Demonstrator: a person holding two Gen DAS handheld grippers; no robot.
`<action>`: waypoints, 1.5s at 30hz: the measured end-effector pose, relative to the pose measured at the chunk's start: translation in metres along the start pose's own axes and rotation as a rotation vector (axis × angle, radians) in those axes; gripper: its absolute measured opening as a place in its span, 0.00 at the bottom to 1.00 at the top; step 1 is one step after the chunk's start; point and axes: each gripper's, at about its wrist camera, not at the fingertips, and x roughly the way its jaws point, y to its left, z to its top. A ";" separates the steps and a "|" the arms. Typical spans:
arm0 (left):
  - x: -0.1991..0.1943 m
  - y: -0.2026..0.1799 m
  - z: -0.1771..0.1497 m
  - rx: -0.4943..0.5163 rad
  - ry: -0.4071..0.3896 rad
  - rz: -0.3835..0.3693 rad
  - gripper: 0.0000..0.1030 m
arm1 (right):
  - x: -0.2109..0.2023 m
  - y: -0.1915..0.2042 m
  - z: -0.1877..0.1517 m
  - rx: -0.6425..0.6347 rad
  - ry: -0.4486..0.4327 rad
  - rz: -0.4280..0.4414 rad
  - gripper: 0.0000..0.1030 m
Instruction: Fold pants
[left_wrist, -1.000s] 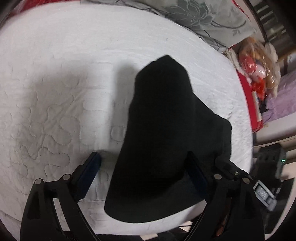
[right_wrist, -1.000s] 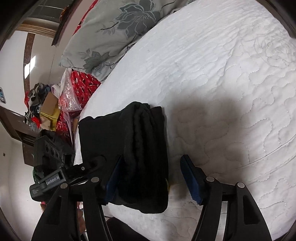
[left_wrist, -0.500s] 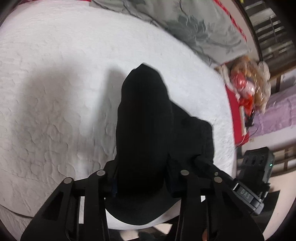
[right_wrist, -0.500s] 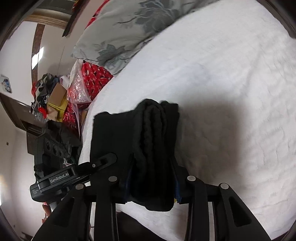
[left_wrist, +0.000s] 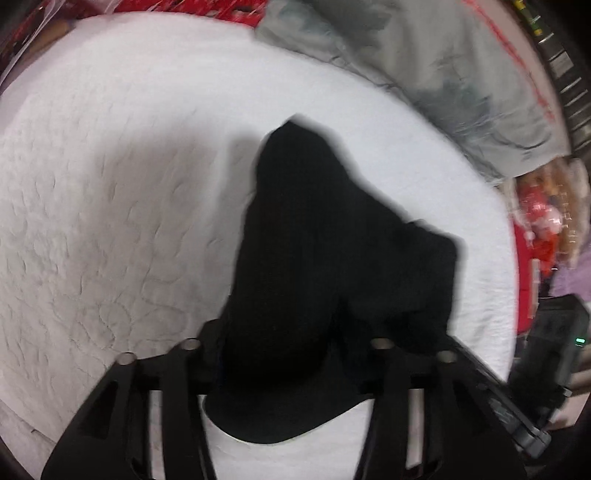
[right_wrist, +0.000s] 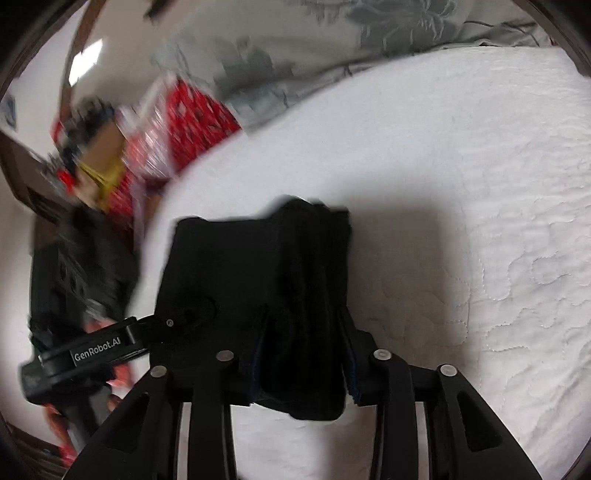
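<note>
left wrist: rides on left gripper, looks steeply down along its fingers (left_wrist: 207, 354), close over the bed (left_wrist: 110, 221) | right wrist: same on right gripper, angled down, equally near | shared: black pants (right_wrist: 258, 280), white quilt, grey pillow (right_wrist: 332, 44), each sees the other gripper

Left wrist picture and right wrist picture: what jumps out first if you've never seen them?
The folded black pants, a dark bundle in the middle of the white quilted bedspread. Each gripper, left and right, is clamped on one end of the bundle at the bottom of its picture. Behind lie a grey flowered pillow and red patterned bags beside the bed.
</note>
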 end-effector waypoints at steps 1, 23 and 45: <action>-0.002 0.001 -0.001 0.006 -0.019 0.003 0.61 | 0.003 -0.001 -0.002 -0.004 0.001 -0.012 0.47; -0.058 -0.007 -0.079 0.105 -0.252 0.288 0.70 | -0.108 0.030 -0.049 -0.100 -0.150 -0.293 1.00; -0.085 -0.022 -0.119 0.153 -0.345 0.362 0.70 | -0.130 0.037 -0.094 -0.218 -0.241 -0.369 1.00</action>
